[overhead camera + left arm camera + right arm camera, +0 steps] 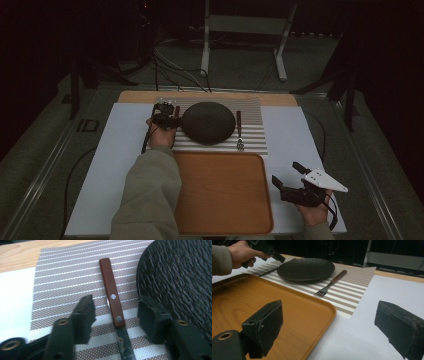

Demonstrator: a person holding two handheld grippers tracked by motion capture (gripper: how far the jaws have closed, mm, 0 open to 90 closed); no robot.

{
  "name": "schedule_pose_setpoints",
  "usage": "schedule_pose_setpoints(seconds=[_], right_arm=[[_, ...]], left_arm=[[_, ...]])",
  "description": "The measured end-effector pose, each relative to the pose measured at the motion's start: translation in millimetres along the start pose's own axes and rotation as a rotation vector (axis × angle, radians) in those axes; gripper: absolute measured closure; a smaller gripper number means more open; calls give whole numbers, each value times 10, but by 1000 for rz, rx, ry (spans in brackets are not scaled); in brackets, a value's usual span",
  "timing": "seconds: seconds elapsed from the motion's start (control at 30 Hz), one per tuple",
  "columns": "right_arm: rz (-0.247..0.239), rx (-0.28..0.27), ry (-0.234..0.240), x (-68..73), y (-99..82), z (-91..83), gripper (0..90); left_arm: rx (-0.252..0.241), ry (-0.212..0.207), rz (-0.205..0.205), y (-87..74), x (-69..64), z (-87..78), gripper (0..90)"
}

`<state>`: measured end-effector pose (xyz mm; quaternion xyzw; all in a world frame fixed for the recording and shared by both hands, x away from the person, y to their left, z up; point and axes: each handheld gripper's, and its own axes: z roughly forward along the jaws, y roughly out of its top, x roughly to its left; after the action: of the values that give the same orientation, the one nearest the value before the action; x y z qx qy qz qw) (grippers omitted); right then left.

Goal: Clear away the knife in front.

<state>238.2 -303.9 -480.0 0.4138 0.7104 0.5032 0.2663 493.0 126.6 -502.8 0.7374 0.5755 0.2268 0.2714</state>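
The person's left arm is reaching far forward in a loose sleeve. The left hand [159, 136] is holding the left gripper [169, 120] low, with its jaws standing apart. The right hand [314, 210] is staying near the person's body. It is holding the right gripper [286, 181] with its jaws spread wide open.

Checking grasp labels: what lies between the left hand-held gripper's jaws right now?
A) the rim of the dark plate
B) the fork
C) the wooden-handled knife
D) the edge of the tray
C: in the left gripper view the wooden-handled knife lies on the striped placemat between the jaws of the left hand-held gripper, with gaps on both sides.
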Motion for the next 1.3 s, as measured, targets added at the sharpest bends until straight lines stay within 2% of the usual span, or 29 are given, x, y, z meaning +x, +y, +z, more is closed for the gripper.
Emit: schedule_pose_setpoints(seconds=[0.07, 0.17, 0.53, 0.87, 0.97, 1.2, 1.3], right_arm=[[0, 0, 0, 0, 0, 0, 81], [0, -1, -1, -1, 0, -5, 81], [-1, 2, 1, -5, -2, 1, 81], [0, 4, -1, -3, -2, -5, 82], [-1, 6, 1, 5, -3, -1, 82], [-5, 14, 5, 18, -4, 15, 82], [-9, 15, 9, 24, -4, 15, 84]], left_arm=[[6, 2, -6, -5, 2, 16, 580], [36, -18, -21, -21, 16, 70, 629], [73, -49, -20, -34, 29, 123, 774], [145, -50, 33, -86, 77, -2, 782], [161, -73, 44, -176, 135, -96, 782], [218, -76, 75, -276, 179, -239, 782], [232, -89, 75, -283, 190, -258, 781]])
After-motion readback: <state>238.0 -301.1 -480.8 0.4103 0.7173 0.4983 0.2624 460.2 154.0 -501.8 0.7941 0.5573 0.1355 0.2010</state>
